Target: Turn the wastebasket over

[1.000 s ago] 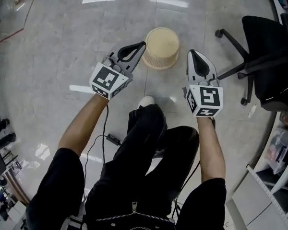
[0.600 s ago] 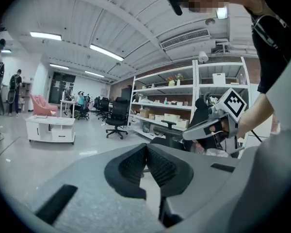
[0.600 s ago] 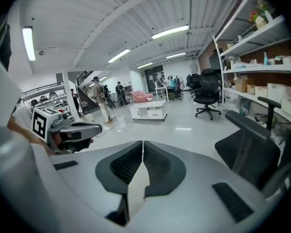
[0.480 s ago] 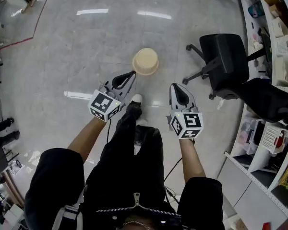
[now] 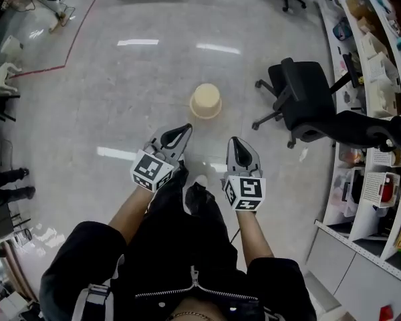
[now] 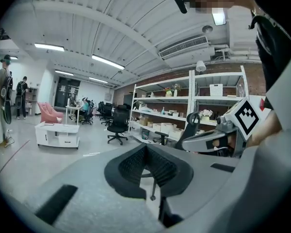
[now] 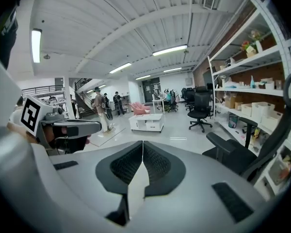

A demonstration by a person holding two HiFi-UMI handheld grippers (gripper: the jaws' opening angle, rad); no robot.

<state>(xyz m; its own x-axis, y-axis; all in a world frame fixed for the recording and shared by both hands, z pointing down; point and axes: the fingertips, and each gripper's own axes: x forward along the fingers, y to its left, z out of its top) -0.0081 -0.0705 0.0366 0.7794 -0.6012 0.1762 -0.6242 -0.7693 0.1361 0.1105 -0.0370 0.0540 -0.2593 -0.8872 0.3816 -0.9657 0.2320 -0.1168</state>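
Above the glossy floor [image 5: 87, 112], my left claw [image 5: 188, 127] hangs pinched shut and empty. Its tips point up-frame toward the beige wastebasket [image 5: 206, 101], which stands on the tiles just beyond them and slightly to the right, apart from both claws. My right claw [image 5: 234, 140] sits lower in the head view, also closed tight on nothing and farther from the basket. A black office chair [image 5: 307, 95] stands to the right, before the shelves [image 5: 381, 65]. Only the head view shows the wastebasket. The left gripper view and right gripper view look across the room at a white cabinet [image 7: 146, 122] and standing people [image 7: 99, 110], each catching the other claw at its edge.
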